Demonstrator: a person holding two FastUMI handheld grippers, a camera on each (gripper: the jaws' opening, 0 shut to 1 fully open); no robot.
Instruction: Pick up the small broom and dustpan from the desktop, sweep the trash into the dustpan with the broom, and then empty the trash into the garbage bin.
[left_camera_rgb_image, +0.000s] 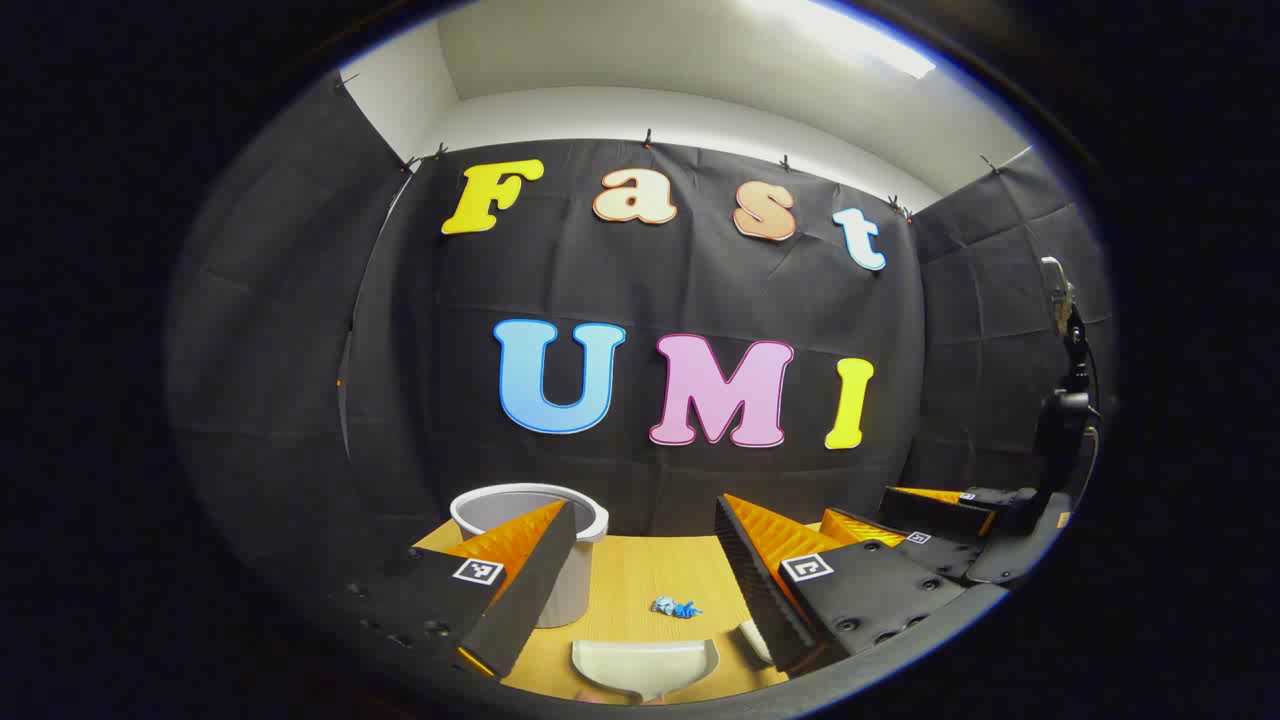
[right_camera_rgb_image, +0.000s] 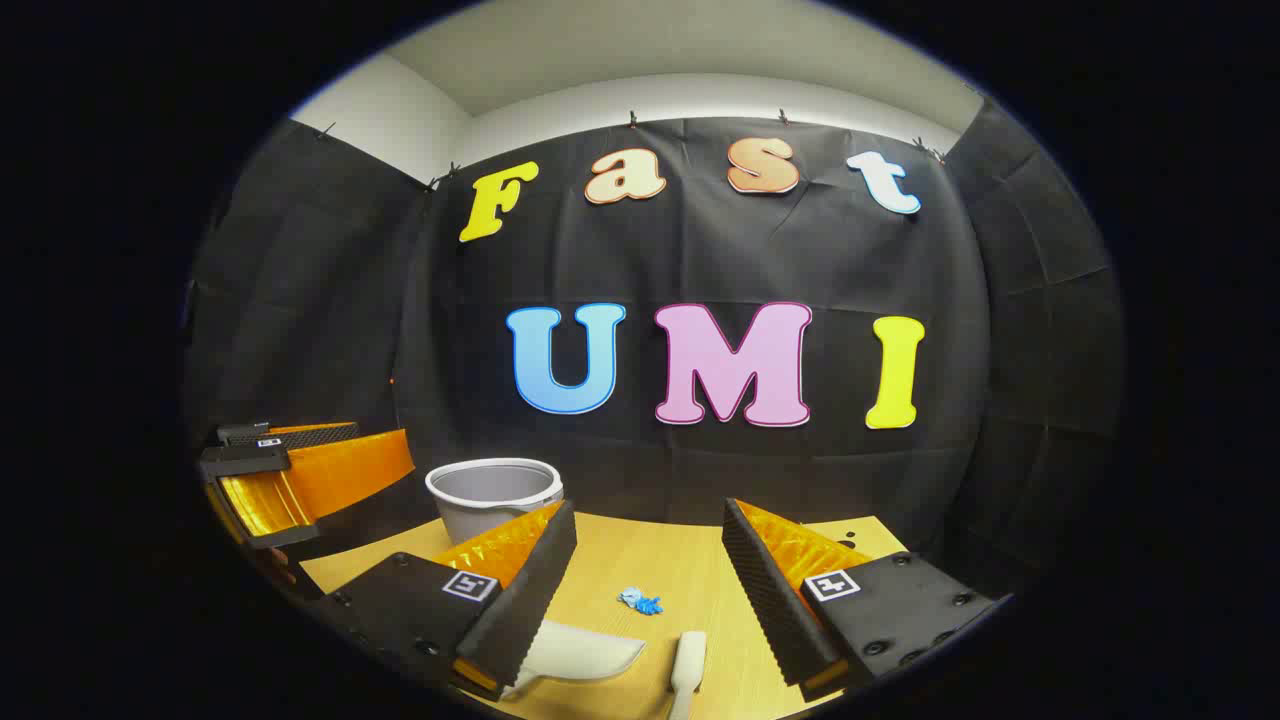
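Observation:
A pale dustpan (left_camera_rgb_image: 645, 665) lies on the wooden desktop (left_camera_rgb_image: 640, 570) at the near edge, between and below my left gripper's (left_camera_rgb_image: 643, 530) open fingers. A small blue scrap of trash (left_camera_rgb_image: 675, 607) sits just beyond it. Part of the pale broom (left_camera_rgb_image: 755, 640) shows by the right finger. In the right gripper view, the broom handle (right_camera_rgb_image: 688, 660) lies beside the dustpan (right_camera_rgb_image: 585, 655), with the trash (right_camera_rgb_image: 640, 601) behind them. My right gripper (right_camera_rgb_image: 648, 535) hovers open above them, holding nothing. The grey garbage bin (right_camera_rgb_image: 492, 490) stands at the back left.
The bin (left_camera_rgb_image: 530, 515) stands partly behind my left finger. The right gripper (left_camera_rgb_image: 950, 520) hangs off to the right, and the left gripper (right_camera_rgb_image: 290, 480) to the left. A device on a black stand (left_camera_rgb_image: 1060, 330) rises at the far right. Black cloth walls close the desk's back.

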